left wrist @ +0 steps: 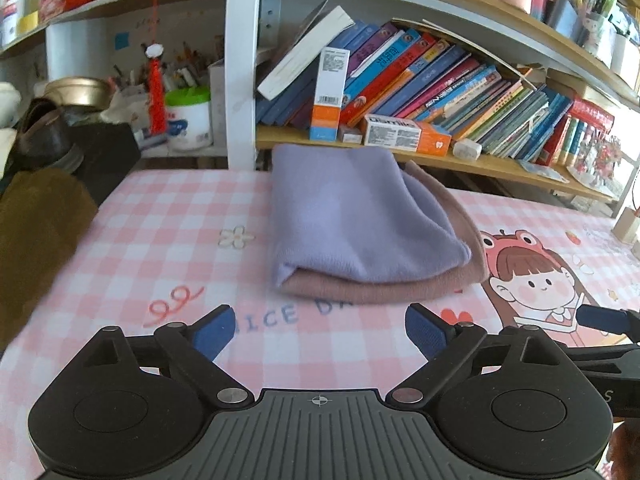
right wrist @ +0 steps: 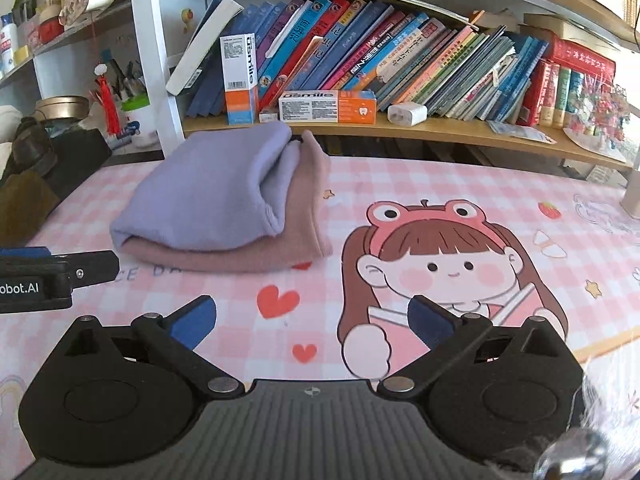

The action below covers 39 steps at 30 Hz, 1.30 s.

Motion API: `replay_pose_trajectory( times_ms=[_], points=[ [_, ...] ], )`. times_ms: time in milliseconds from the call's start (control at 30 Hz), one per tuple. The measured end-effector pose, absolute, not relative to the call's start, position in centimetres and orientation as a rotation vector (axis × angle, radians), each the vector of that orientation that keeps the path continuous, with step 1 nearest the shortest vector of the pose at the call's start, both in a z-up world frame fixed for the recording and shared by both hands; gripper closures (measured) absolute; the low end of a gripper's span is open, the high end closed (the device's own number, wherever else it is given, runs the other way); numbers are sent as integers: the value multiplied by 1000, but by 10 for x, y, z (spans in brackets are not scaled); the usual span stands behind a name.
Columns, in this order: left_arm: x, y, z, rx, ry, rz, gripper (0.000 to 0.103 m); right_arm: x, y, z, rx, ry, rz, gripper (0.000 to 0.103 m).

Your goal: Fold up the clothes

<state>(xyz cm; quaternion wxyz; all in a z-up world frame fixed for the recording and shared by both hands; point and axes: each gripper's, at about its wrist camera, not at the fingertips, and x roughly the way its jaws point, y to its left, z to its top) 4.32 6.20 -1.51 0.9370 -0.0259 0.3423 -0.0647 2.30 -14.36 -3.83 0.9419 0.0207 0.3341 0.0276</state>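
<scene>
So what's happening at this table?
A person holds a gripper in each hand to fold clothes. A folded lilac garment lies on a folded pink one on the checked tablecloth. The left gripper and right gripper are open, empty, and short of the pile.

Brightness: both views are evenly and brightly lit by daylight.
Source: strong light is admitted from the right, where the frame edge is washed out.
Shadows: soft and faint on the table (left wrist: pixel 168 208).
Distortion: shelves (right wrist: pixel 400 132) are bowed by the fisheye.
Blur: corners are smeared.
</scene>
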Motion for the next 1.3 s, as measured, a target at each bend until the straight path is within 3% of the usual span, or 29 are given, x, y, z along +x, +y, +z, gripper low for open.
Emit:
replay_pose_trajectory(
  times_ms=[1300],
  points=[
    [27, 54, -29, 0, 743, -141, 8, 6, -138, -46, 43, 724, 18, 0]
  ],
)
